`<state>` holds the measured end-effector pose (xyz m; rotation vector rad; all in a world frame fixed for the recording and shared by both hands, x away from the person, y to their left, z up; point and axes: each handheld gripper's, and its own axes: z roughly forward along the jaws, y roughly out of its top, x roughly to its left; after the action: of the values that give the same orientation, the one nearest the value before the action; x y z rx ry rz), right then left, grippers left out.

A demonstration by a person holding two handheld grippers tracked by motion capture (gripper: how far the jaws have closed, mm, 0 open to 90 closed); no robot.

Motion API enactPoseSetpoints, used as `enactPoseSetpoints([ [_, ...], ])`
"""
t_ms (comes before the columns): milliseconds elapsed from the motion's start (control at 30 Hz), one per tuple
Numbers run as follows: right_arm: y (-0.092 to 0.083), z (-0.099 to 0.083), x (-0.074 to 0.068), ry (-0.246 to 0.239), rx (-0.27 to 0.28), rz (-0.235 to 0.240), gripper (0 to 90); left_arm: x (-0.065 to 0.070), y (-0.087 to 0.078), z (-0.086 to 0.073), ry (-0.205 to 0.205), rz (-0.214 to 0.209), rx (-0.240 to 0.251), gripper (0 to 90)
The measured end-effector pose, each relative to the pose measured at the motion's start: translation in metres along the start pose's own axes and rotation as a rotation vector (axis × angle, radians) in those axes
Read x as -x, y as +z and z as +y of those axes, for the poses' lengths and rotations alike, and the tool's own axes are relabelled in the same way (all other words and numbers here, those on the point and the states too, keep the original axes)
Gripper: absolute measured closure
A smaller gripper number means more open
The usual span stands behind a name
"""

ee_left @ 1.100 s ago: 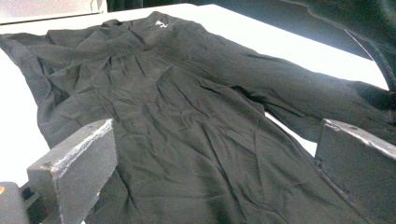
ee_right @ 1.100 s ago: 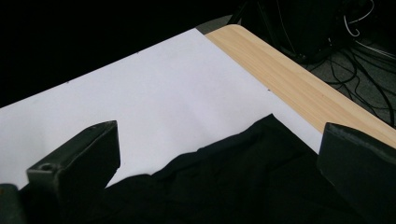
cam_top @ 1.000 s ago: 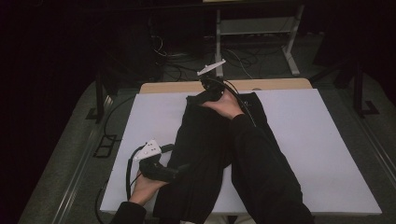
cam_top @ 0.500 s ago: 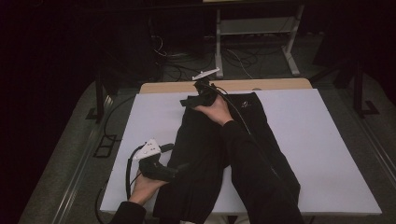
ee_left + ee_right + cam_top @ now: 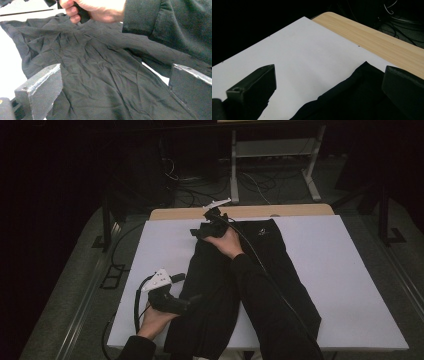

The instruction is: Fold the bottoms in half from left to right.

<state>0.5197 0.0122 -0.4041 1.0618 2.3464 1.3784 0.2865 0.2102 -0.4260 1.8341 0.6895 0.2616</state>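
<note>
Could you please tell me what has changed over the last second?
The right claw slid leftward along the far end of the black garment, reaching its far left corner, jaws open. The left claw stayed open at the garment's near left edge; the garment kept its place.

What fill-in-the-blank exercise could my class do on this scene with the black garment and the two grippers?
1. The black cloth garment lies on a ____ sheet covering the table.
2. The left gripper, at the garment's near left edge, has its jaws ____.
3. The right gripper is at the garment's ____ end.
4. Beyond the sheet shows a strip of light ____ tabletop.

Missing words: white; open; far; wooden
</note>
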Motion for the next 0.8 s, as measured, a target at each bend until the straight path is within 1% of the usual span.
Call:
enactPoseSetpoints([
  [33,0.002,-0.001,0.000,0.013,0.006,-0.005,0.0,0.000,0.000,0.000,0.000,0.000,0.000,0.0],
  [100,0.002,-0.002,0.001,0.014,0.006,-0.009,0.0,0.000,0.000,0.000,0.001,0.000,0.000,0.0],
  [133,0.005,-0.003,0.001,0.028,0.008,-0.018,0.0,0.000,0.000,0.000,0.000,0.000,0.000,0.0],
  [200,0.006,-0.004,0.001,0.032,0.008,-0.025,0.0,0.000,0.000,0.000,0.000,0.000,0.001,0.0],
  [233,0.008,-0.006,0.002,0.031,0.006,-0.040,0.3,0.000,0.000,0.000,0.000,-0.001,0.002,0.0],
  [300,0.010,-0.007,0.002,0.038,0.007,-0.049,5.7,-0.001,0.000,0.000,0.001,0.000,0.003,0.0],
  [333,0.010,-0.007,0.002,0.038,0.007,-0.049,5.7,-0.001,0.000,0.000,0.001,0.000,0.003,0.0],
  [367,0.012,-0.009,0.003,0.055,0.010,-0.055,7.2,-0.001,0.000,0.000,0.001,0.000,0.003,0.0],
  [400,0.012,-0.009,0.003,0.055,0.010,-0.055,7.2,-0.001,0.000,0.000,0.001,0.000,0.003,0.0],
  [433,0.013,-0.011,0.003,0.064,0.010,-0.063,9.8,-0.001,0.000,0.000,0.001,0.000,0.004,0.0],
  [533,0.016,-0.013,0.003,0.069,0.005,-0.067,11.3,-0.001,0.000,0.000,0.001,0.000,0.004,0.0],
  [567,0.018,-0.015,0.003,0.075,0.002,-0.075,13.3,-0.001,0.000,0.000,0.001,0.000,0.003,0.0],
  [667,0.021,-0.016,0.002,0.082,-0.004,-0.081,13.6,-0.001,0.000,0.000,0.000,-0.001,0.004,0.0],
  [767,0.027,-0.020,0.002,0.083,-0.023,-0.103,14.5,-0.001,0.000,0.000,0.000,-0.001,0.004,0.0],
  [800,0.027,-0.020,0.002,0.083,-0.023,-0.103,14.5,-0.001,0.000,0.000,0.000,-0.001,0.004,0.0],
])
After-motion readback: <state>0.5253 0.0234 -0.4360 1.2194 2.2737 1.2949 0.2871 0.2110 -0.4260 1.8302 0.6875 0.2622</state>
